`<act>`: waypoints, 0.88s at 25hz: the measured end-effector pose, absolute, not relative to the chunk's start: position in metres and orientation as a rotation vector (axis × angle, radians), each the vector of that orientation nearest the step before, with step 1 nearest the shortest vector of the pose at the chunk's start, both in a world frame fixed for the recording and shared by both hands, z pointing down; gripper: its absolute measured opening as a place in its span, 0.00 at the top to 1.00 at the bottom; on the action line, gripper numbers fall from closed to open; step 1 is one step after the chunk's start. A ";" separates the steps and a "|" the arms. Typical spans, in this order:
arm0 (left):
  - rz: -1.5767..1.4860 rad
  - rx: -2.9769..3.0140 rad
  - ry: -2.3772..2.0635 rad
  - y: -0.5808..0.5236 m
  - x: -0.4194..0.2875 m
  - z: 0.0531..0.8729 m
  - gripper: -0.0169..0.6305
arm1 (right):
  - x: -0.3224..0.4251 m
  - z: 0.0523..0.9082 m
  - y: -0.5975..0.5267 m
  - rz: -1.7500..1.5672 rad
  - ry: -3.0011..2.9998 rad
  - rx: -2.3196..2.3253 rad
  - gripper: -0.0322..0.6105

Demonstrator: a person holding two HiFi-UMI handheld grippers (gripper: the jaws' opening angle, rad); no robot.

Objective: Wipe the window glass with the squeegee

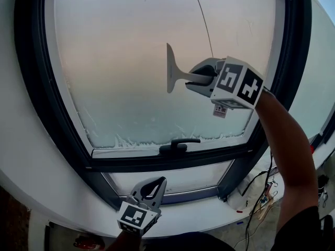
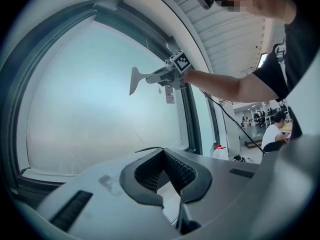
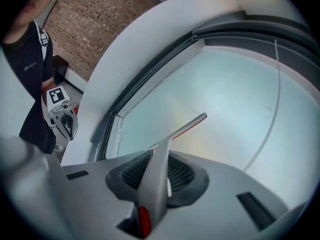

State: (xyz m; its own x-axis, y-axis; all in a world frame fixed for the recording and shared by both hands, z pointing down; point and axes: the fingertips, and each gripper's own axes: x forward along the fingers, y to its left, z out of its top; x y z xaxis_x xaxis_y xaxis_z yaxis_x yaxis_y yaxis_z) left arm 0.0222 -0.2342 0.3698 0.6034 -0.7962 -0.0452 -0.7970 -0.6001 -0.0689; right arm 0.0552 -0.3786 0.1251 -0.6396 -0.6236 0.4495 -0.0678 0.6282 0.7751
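The frosted window glass (image 1: pixel 131 61) fills the upper centre of the head view, ringed by a dark window frame (image 1: pixel 31 88). Right of centre, the right gripper (image 1: pixel 201 77) is clamped on the handle of the grey squeegee (image 1: pixel 175 75), whose blade faces the pane mid-frame; whether it touches is unclear. At bottom centre the left gripper (image 1: pixel 149 187) has its jaws together on nothing. A black window handle (image 1: pixel 178 144) lies along the lower sash.

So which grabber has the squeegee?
The right gripper: its jaws clamp the squeegee handle up at the glass. The left gripper sits low, jaws empty.
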 end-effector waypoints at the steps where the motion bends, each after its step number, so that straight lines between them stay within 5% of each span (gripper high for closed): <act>1: 0.009 -2.740 1.358 -0.233 0.023 0.370 0.97 | 0.057 0.125 -0.379 -0.962 -2.113 0.543 0.84; 22: -0.039 -2.690 1.358 -0.222 -0.030 0.362 0.97 | 0.018 0.121 -0.340 -0.999 -2.102 0.495 0.84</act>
State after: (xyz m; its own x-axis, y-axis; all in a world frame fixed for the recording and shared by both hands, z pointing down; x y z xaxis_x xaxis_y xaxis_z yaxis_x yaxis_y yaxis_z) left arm -0.0302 -0.2219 0.3615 0.5953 -0.8028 -0.0348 -0.7995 -0.5874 -0.1254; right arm 0.0181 -0.3399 0.1213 -0.6489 -0.6065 0.4595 -0.0269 0.6218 0.7827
